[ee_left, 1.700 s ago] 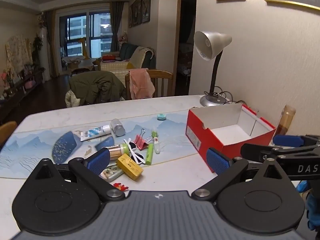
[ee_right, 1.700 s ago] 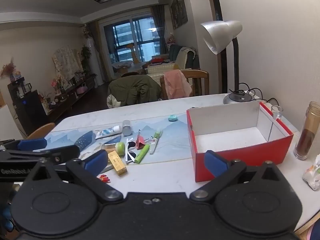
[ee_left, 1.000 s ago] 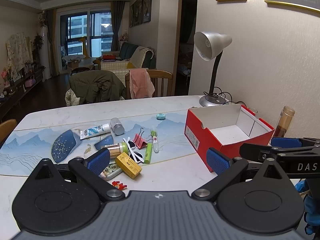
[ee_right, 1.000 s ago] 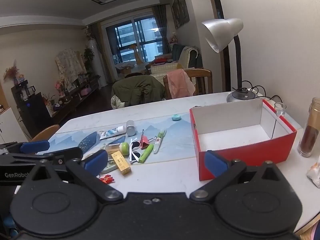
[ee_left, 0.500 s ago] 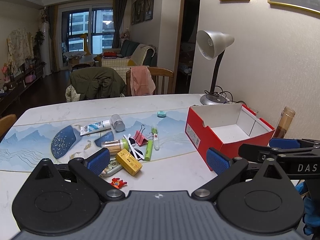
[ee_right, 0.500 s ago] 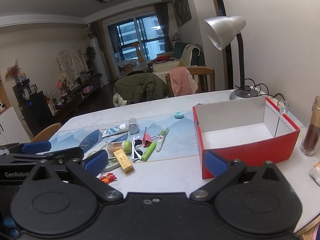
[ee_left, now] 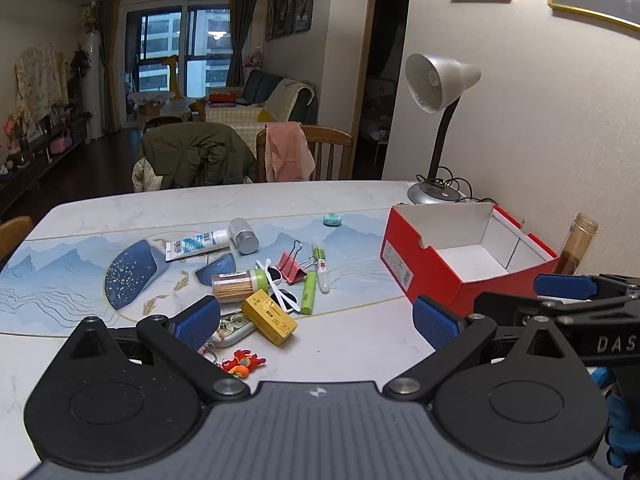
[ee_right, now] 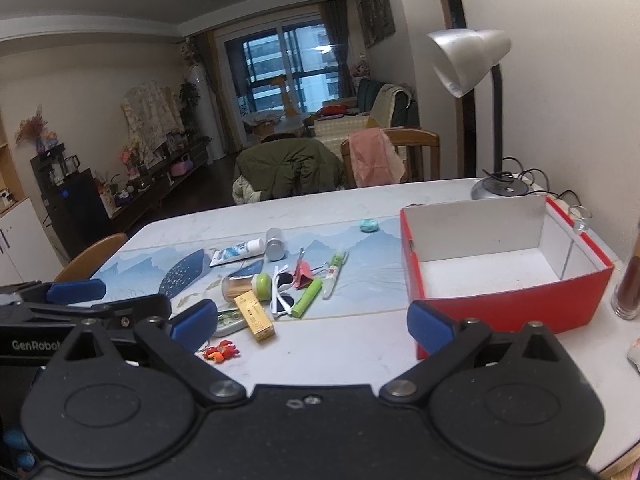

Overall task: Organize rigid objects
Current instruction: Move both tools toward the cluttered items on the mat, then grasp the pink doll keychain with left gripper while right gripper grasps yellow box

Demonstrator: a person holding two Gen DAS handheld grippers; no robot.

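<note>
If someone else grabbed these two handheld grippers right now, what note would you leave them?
Left gripper: open, holding nothing, above the near table edge.
Right gripper: open, holding nothing, beside it.
Red box: on the right, nothing visible inside.
Clutter on the blue mat and near it: yellow box, sunglasses, green marker, binder clip, tube.
Done: nothing boxed.
Left: probably move each item into the box.

Both black plastic claws, left claw (ee_left: 316,320) and right claw (ee_right: 308,322), are showing ribbed blue pads (ee_left: 198,322), silver pivot screws (ee_left: 224,387), and white lettering.
</note>
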